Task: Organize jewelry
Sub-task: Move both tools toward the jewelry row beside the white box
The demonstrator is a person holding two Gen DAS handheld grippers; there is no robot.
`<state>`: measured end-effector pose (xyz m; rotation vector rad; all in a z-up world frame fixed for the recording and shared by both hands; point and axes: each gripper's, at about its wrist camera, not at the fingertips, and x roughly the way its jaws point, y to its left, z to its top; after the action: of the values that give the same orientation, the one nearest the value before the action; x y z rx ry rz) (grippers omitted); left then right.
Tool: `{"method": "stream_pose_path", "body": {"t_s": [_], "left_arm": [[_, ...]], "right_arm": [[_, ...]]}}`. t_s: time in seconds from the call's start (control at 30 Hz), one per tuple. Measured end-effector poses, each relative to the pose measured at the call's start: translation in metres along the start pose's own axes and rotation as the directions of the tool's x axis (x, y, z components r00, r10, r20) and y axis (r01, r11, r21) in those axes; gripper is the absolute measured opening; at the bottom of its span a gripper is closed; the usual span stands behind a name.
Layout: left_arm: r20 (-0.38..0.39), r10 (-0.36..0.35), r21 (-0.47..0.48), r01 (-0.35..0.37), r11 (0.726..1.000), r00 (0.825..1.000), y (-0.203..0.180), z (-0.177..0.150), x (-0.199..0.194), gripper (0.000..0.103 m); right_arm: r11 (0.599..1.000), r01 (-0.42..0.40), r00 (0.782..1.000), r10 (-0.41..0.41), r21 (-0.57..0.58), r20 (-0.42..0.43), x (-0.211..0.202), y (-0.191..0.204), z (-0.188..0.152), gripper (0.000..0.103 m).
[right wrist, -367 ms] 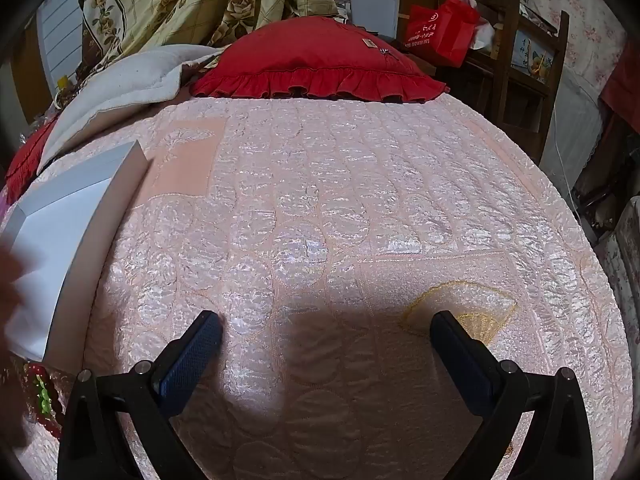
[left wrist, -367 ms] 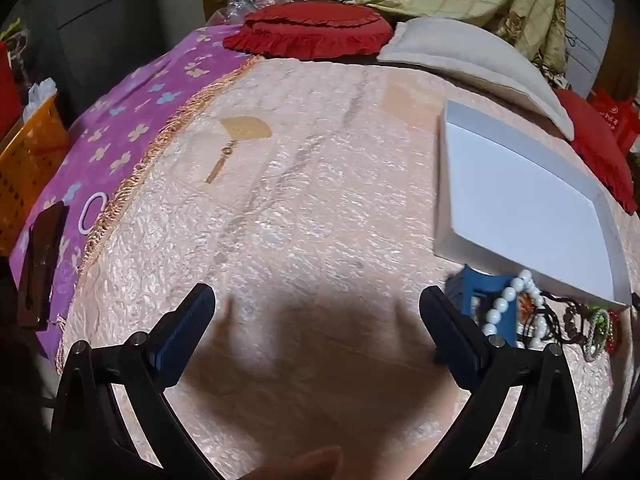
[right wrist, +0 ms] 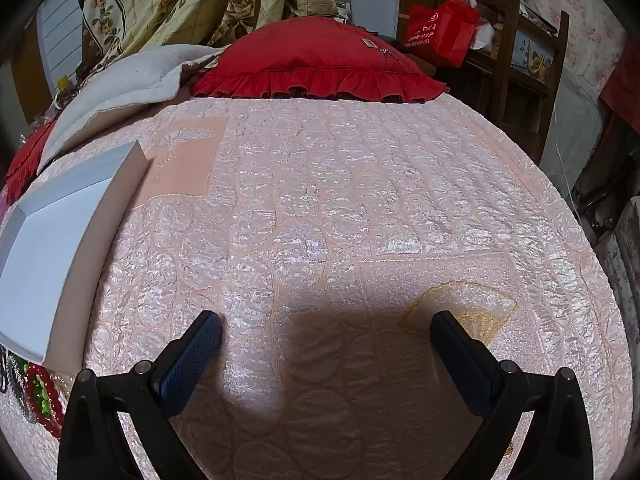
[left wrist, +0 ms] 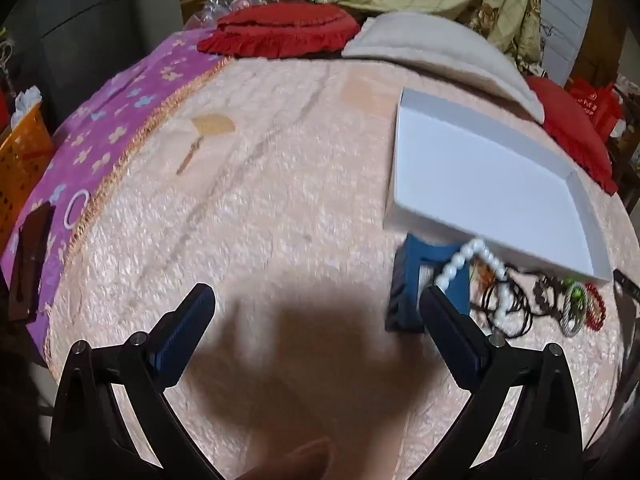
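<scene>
A white shallow box (left wrist: 488,184) lies on the pink quilted bed, also at the left of the right wrist view (right wrist: 52,248). In front of it lies a heap of jewelry: a white pearl necklace (left wrist: 464,260) draped over a small blue box (left wrist: 416,280), black cords (left wrist: 508,300), a green bracelet (left wrist: 574,304) and a red bead bracelet (left wrist: 596,308). The red and green bracelets also show in the right wrist view (right wrist: 40,396). My left gripper (left wrist: 316,316) is open and empty, left of the heap. My right gripper (right wrist: 326,340) is open and empty over bare quilt.
Red pillows (right wrist: 320,60) and a cream pillow (left wrist: 440,48) lie at the bed's far end. A purple flowered blanket (left wrist: 100,144) with a white ring (left wrist: 76,208) and a dark flat object (left wrist: 28,256) covers the left side. An orange basket (left wrist: 20,168) stands beyond.
The left gripper has shifted right, so the blue box and jewelry heap sit closer to its right finger. The right gripper's view is almost unchanged.
</scene>
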<state>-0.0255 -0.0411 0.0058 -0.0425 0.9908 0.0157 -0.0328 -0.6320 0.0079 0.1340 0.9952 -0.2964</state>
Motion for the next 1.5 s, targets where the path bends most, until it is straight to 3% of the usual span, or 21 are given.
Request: {"method": "stream_pose_path", "body": {"t_s": [0.37, 0.63, 0.73, 0.83, 0.93, 1.07, 1.27, 1.33, 1.4, 1.5], "left_arm": [[-0.016, -0.036, -0.003, 0.036, 0.999, 0.999, 0.01, -0.001, 0.013, 0.102], [-0.007, -0.067, 0.009, 0.067, 0.998, 0.998, 0.003, -0.002, 0.01, 0.102], [0.008, -0.063, 0.011, 0.063, 0.998, 0.998, 0.0, -0.003, 0.007, 0.102], [0.0, -0.063, 0.025, 0.063, 0.998, 0.998, -0.004, -0.004, 0.007, 0.102], [0.002, -0.057, 0.044, 0.057, 0.997, 0.998, -0.007, -0.006, 0.007, 0.102], [0.024, -0.037, 0.065, 0.035, 0.997, 0.999, -0.01, -0.007, 0.004, 0.102], [0.047, -0.031, 0.102, 0.026, 0.994, 0.998, -0.019, -0.009, 0.0, 0.102], [0.054, -0.03, 0.116, 0.023, 0.993, 0.998, -0.023, -0.009, -0.001, 0.102], [0.056, -0.034, 0.125, 0.027, 0.992, 0.998, -0.026, -0.01, -0.001, 0.102], [0.053, -0.032, 0.128, 0.025, 0.991, 0.998, -0.027, -0.01, 0.0, 0.102]], "right_arm": [[1.0, 0.006, 1.0, -0.006, 0.015, -0.005, -0.002, 0.006, 0.0, 0.103], [0.998, -0.055, 0.993, 0.056, 0.015, -0.105, -0.025, 0.018, -0.016, 0.103], [0.999, -0.035, 0.997, 0.035, -0.01, -0.064, -0.056, 0.034, -0.023, 0.103], [0.992, -0.08, 0.996, 0.084, -0.098, 0.034, -0.097, 0.069, -0.033, 0.103], [0.966, -0.104, 0.983, 0.136, -0.237, 0.123, -0.128, 0.119, -0.043, 0.103], [0.944, -0.161, 0.958, 0.219, -0.287, 0.184, -0.153, 0.154, -0.059, 0.103], [0.922, -0.281, 0.863, 0.364, -0.267, 0.351, -0.183, 0.181, -0.076, 0.103], [0.905, -0.335, 0.866, 0.405, -0.262, 0.291, -0.176, 0.194, -0.078, 0.103], [0.876, -0.393, 0.884, 0.444, -0.281, 0.145, -0.162, 0.21, -0.078, 0.103], [0.876, -0.364, 0.904, 0.414, -0.316, 0.109, -0.155, 0.221, -0.082, 0.103]]}}
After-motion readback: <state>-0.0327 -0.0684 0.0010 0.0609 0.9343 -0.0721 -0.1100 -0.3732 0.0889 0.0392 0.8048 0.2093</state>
